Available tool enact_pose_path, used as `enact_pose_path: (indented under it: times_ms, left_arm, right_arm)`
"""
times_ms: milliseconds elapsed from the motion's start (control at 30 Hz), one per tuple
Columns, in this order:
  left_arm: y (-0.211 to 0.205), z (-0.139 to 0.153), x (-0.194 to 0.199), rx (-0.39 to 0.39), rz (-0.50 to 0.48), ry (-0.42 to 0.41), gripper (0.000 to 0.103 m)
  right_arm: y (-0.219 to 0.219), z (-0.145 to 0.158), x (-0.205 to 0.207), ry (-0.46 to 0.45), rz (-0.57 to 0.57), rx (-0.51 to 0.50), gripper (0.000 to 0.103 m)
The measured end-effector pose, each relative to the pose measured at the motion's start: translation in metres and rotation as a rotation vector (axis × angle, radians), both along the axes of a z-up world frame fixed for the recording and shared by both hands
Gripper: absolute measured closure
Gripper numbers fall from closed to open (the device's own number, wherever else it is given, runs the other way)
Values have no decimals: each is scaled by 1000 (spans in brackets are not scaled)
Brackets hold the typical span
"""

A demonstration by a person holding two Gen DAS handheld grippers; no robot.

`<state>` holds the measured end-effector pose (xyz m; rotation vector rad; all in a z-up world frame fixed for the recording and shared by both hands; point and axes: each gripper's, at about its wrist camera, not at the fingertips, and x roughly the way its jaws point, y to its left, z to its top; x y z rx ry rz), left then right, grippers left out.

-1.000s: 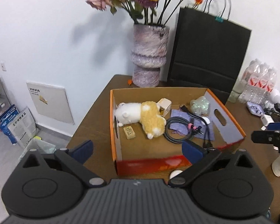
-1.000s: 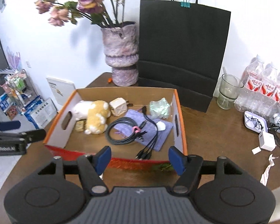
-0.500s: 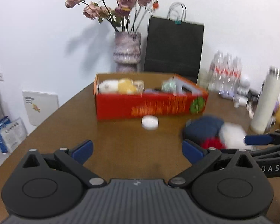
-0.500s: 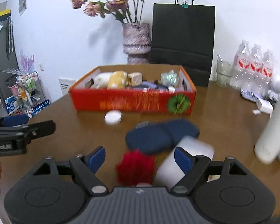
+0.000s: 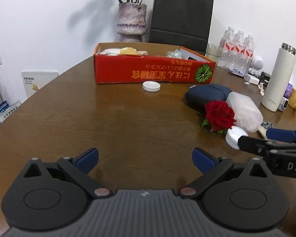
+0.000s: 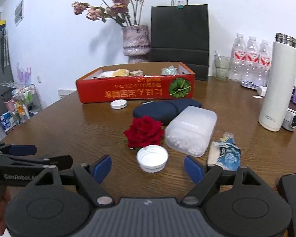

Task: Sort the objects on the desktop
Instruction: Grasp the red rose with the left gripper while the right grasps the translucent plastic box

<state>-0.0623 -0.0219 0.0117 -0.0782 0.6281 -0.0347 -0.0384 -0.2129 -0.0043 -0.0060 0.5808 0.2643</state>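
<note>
Lying on woodgrain table (image 6: 69, 130): ribbed white cap (image 6: 152, 161), velvety red rose (image 6: 144, 131).

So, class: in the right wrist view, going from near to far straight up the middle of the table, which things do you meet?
white cap → red rose → navy pouch → red box → vase

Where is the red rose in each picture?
Left wrist view: the red rose lies at the right, in front of the dark blue case.
Right wrist view: the red rose lies near the middle, just behind the white cap.
Shared landmark: the red box stands behind it in both.
</note>
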Motion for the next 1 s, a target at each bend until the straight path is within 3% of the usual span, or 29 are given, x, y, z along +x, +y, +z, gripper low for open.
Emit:
enact_pose_path:
  times_ms: [133,267,433,600,667,733,767,933,1000]
  left_arm:
    - [-3,3,9,-37,-26,1,0]
    - [-10,3,29,-148,-93,34,0]
    - [-42,7,59,-119,-164,9,0]
    - [-70,7,88,-168,-215,29,1]
    - [-75,3,97,-187,-220,49,12]
    - [-72,-2,99,-203,-212,70,42]
    - [-70,-5,100,-211,-211,93,62]
    - [-41,4,82,-227,-169,68,65]
    - [-28,10,75,-224,-142,52,66]
  right_arm:
    - [-5,1,6,-1,-9,6,25]
    - [-18,12,8,-29,-44,63,25]
    - [-39,24,14,-58,-93,99,25]
    - [-56,26,19,-63,-140,83,26]
    - [-62,22,25,-37,-161,77,26]
    - [-70,15,29,-8,-169,93,26]
    - [-72,12,31,4,-171,99,26]
    - [-70,6,46,26,-139,134,25]
    - [-62,4,60,30,-110,153,20]
